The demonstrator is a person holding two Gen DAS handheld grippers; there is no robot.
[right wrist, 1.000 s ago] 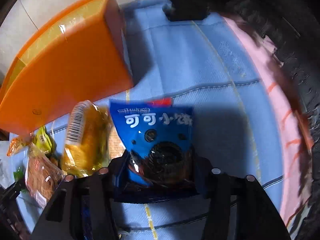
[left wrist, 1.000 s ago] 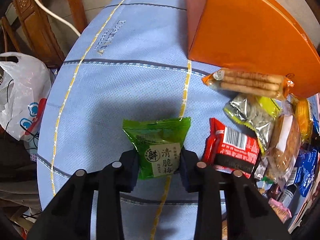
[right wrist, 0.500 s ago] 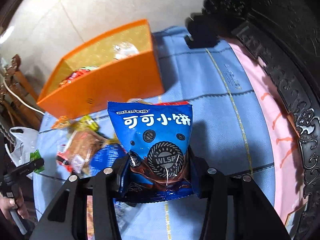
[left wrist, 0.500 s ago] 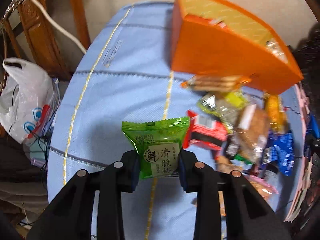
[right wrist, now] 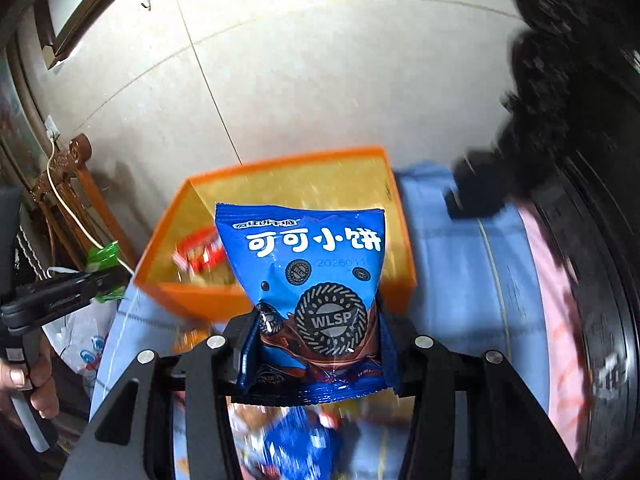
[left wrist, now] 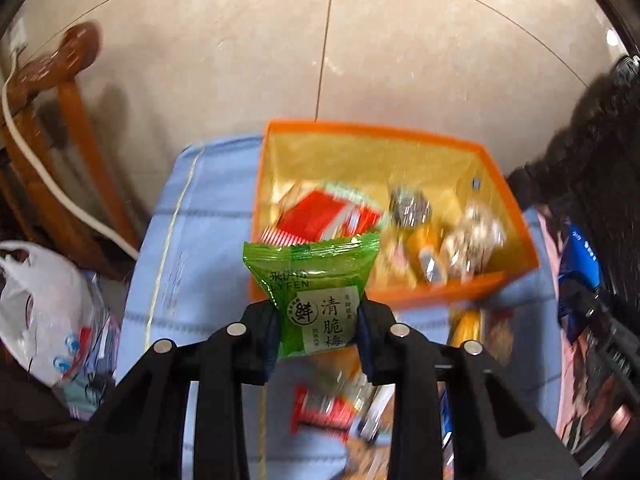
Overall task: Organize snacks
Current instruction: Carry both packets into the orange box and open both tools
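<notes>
Beige tiled wall behind everything, crossed by thin grout lines. Blue quilted cloth with pale yellow and grey stripes spread over the surface below — a pink strip running along its right edge. Carved wooden chair at the left, a white cable draped down over it. White plastic bag with red and blue print just beside the cloth's left edge. Dark carved furniture at the right, blurred. Wooden frame on the wall, upper left in the right wrist view.
</notes>
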